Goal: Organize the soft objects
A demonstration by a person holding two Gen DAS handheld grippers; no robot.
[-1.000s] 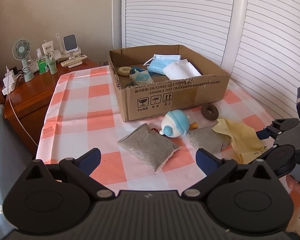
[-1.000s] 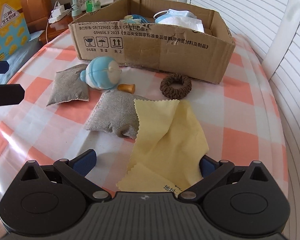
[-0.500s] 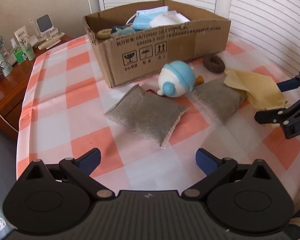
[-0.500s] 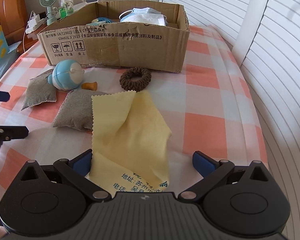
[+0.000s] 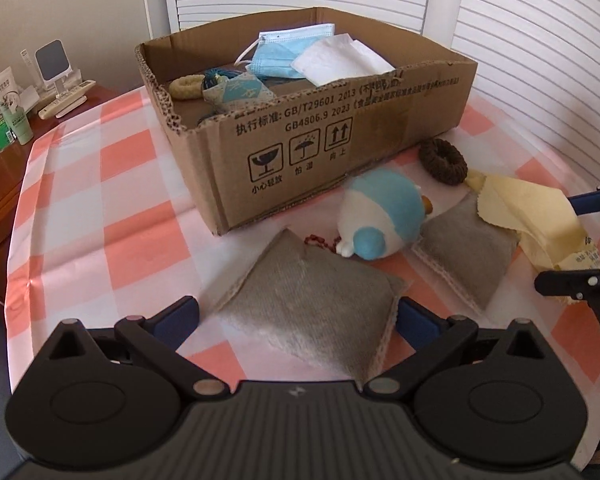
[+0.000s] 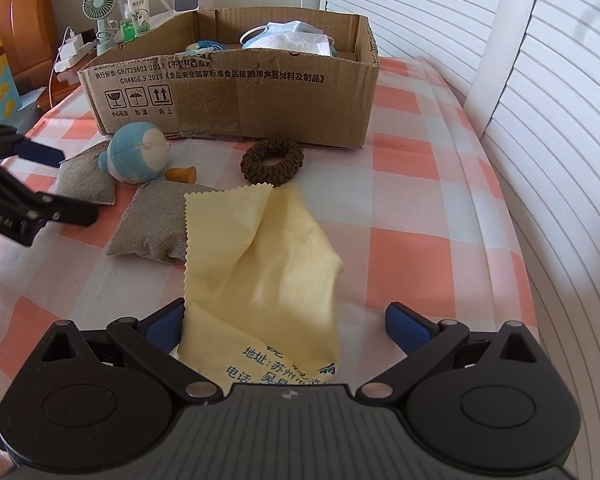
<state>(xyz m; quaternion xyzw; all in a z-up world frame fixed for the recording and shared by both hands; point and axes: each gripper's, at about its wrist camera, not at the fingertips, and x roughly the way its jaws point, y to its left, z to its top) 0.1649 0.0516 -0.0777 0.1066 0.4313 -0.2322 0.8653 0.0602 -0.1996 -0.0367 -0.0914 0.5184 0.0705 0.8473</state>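
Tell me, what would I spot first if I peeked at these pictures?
Probably the big cardboard box at the back of the checked tablecloth, with face masks inside. In front lie a round blue-and-white plush toy, two grey pouches, and a yellow cloth between the right gripper's open fingers.

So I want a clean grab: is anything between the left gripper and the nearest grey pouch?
Nothing visible. The left gripper is open with the grey pouch lying bare between its fingers.
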